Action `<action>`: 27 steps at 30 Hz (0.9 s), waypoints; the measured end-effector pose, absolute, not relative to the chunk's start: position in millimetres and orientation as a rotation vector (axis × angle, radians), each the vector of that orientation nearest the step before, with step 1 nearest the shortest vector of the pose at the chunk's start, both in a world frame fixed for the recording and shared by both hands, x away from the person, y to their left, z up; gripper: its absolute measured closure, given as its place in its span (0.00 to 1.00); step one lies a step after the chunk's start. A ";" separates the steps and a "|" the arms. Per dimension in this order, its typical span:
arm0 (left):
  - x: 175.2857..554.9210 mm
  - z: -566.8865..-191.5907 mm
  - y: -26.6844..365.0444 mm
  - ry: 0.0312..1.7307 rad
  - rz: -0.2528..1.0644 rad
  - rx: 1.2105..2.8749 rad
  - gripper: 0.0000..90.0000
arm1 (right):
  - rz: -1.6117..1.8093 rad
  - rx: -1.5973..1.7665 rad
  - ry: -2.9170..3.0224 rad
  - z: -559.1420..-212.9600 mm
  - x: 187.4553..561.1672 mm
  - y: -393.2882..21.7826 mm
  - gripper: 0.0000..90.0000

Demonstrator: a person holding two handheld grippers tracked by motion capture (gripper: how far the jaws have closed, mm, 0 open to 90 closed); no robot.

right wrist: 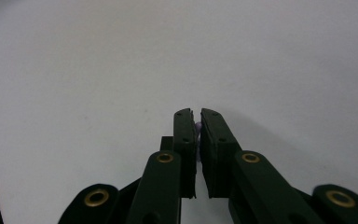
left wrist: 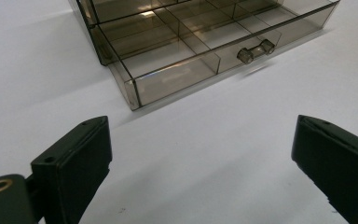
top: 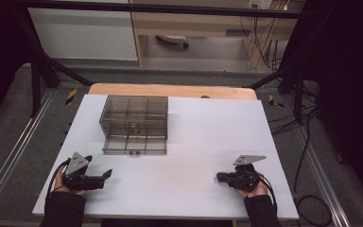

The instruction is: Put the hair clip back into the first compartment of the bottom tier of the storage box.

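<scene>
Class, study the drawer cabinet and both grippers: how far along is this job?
Done: the bottom drawer of the clear cabinet stands pulled out. In hand: the right gripper is shut on a small pale thing, too hidden to identify; the left gripper is open, facing the drawer. Left, probably: carry that thing over, drop it into a compartment, push the drawer shut.

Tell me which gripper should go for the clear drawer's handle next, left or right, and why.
Probably left. The left gripper sits nearer the drawer box, with jaws open and facing the drawer handle. The right gripper is farther off, jaws shut.
</scene>
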State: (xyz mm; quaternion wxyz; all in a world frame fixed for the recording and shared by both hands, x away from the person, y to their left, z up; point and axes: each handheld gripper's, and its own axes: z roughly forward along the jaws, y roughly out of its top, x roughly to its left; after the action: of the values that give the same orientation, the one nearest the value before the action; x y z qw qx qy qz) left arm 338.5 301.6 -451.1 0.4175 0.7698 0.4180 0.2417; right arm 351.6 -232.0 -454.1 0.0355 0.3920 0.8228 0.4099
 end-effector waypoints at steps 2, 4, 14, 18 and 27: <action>338.5 -451.1 301.6 1.049 0.606 1.932 0.05 | 1.261 1.204 2.527 -453.8 351.5 -232.0 0.95; 338.5 -451.1 301.5 1.049 0.606 1.933 0.05 | 1.261 1.200 2.529 -453.4 351.6 -232.2 0.96; 338.7 -451.1 301.8 1.052 0.601 1.930 0.05 | 1.263 1.190 2.530 -449.8 350.5 -230.3 0.98; 338.5 -451.0 301.7 1.050 0.600 1.931 0.05 | 1.256 1.177 2.533 -448.3 350.3 -229.2 0.98; 338.5 -451.0 301.9 1.050 0.597 1.929 0.05 | 1.235 1.151 2.541 -443.3 350.3 -225.9 0.99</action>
State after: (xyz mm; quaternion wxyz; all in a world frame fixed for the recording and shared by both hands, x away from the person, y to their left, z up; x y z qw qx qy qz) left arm 338.5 301.9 -451.0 0.4195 0.7694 0.4188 0.2381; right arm 350.3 -225.9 -443.3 0.0456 0.3769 0.8321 0.4044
